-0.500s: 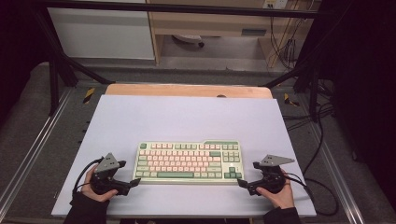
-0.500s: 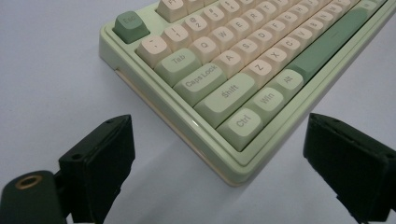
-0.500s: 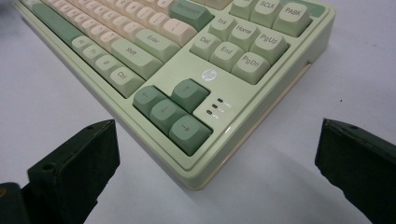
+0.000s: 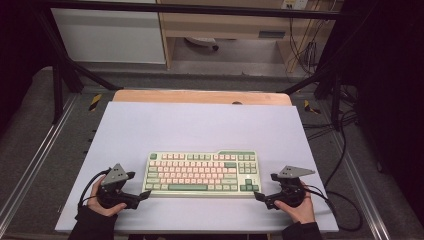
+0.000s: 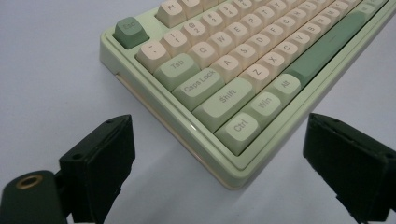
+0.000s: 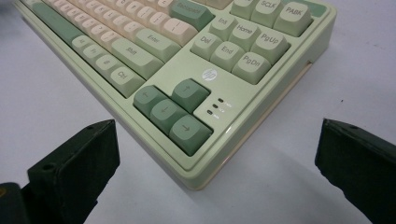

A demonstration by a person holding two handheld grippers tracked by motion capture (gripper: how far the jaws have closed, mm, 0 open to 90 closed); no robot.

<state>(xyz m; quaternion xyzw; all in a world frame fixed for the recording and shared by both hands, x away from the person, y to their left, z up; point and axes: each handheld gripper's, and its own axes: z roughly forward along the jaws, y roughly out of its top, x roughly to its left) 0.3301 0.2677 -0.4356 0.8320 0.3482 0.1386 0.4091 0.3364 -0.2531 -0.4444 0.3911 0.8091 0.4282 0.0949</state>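
Observation:
A pale green keyboard [image 4: 202, 173] with cream and dark green keys lies on the white table top, near the front. My left gripper [image 4: 145, 194] sits just off its front left corner, jaws spread wide and pointing at that corner [image 5: 233, 175]; nothing is between the pads. My right gripper [image 4: 258, 196] mirrors it at the front right corner [image 6: 198, 179], by the arrow keys [image 6: 170, 112], also spread wide and holding nothing. Neither gripper touches the keyboard. A hand holds each gripper at the table's front edge.
The white table top [image 4: 200, 125] stretches bare behind the keyboard to a wooden strip [image 4: 200, 96] at the back. Metal rails [image 4: 35, 165] run along both sides. Cables [image 4: 345, 150] lie on the floor at right.

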